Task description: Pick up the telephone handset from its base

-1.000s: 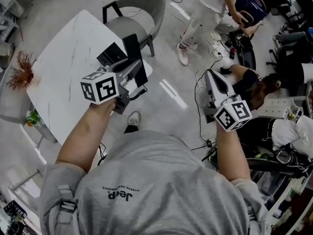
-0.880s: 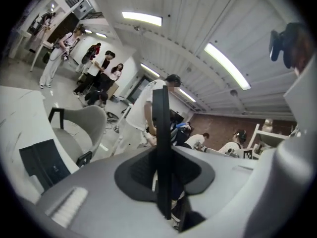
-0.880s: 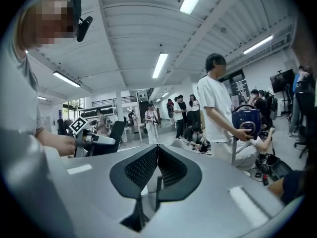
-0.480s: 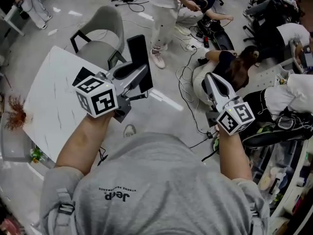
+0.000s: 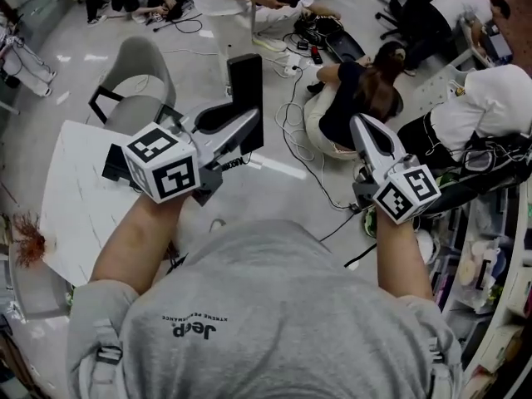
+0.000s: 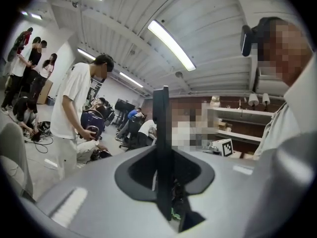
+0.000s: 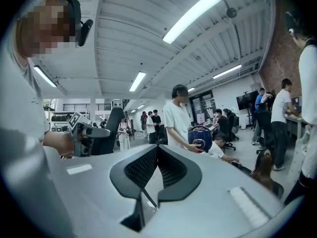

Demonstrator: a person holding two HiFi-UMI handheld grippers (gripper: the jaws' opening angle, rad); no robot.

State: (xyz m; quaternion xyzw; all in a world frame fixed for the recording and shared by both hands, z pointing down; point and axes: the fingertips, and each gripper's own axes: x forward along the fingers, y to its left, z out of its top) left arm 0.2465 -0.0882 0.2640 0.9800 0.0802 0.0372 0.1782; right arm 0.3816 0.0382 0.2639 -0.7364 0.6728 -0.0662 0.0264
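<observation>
My left gripper (image 5: 248,125) is shut on a flat black telephone handset (image 5: 245,86), which stands upright out of the jaws, in the air beyond the white table (image 5: 75,198). In the left gripper view the handset (image 6: 161,133) shows as a thin dark slab clamped between the jaws of that gripper (image 6: 162,155). A dark object (image 5: 115,166) on the table, perhaps the base, is mostly hidden behind the marker cube. My right gripper (image 5: 362,125) is held level to the right, shut and empty; its mesh pads (image 7: 143,165) meet at the tip (image 7: 157,150).
A grey chair (image 5: 141,73) stands past the table. Several people sit or crouch on the floor ahead among cables (image 5: 291,115), and one stands (image 7: 179,123). Shelves and clutter (image 5: 490,273) fill the right side. A dried plant (image 5: 25,241) lies at the table's left end.
Both grippers have risen and swung away from the table, the left one rolling while keeping the handset. The table has slid to the lower left of the head view.
</observation>
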